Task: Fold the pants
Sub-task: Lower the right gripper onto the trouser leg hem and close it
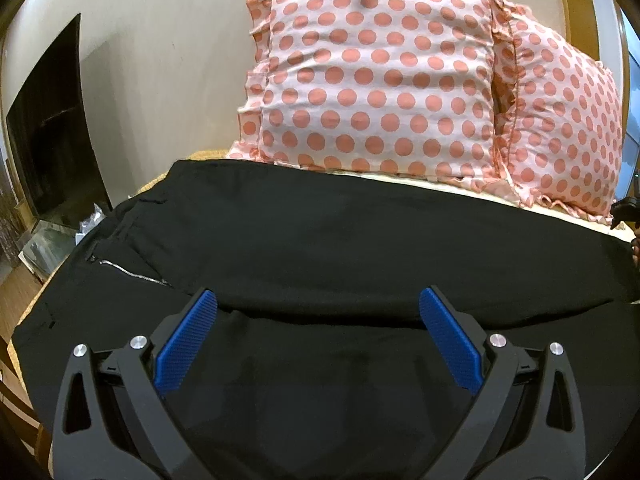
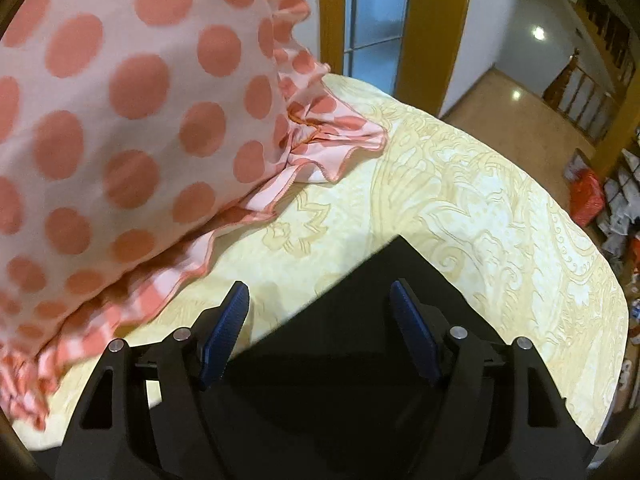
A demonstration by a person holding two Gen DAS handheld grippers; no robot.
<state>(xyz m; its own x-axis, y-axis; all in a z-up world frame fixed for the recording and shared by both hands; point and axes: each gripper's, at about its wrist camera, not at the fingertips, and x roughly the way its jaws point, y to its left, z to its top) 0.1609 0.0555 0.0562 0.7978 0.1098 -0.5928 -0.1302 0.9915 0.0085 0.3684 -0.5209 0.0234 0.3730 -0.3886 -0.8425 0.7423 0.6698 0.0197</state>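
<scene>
- Pale yellow patterned bedding (image 2: 460, 208) is covering the bed we are working over, with a cream wall behind it and a wood-framed glass door (image 2: 376, 20) showing beyond the bed's far edge in the right wrist view.
- We are seeing two pink polka-dot pillows: the nearer pillow (image 1: 376, 68) is leaning upright against the wall, and the second pillow (image 1: 568, 120) is sitting just beside it on the right, their ruffled edges touching.
- We are looking at the black pants (image 1: 320, 240) lying spread across the bedding just in front of the pillows, with the zipper (image 1: 132, 272) showing toward the left end and one layer lying over the other along a fold line near the fingertips.
- We are holding the left gripper (image 1: 318, 304) wide apart over the pants, its blue pads (image 1: 186, 344) gripping nothing.
- We are holding the right gripper (image 2: 320, 292) wide apart too, above a straight-edged end of the pants (image 2: 360, 320), with nothing between its pads; whether a pad is touching the cloth we cannot tell.
- We are also noticing a dark television screen (image 1: 52, 132) at the left wall.
</scene>
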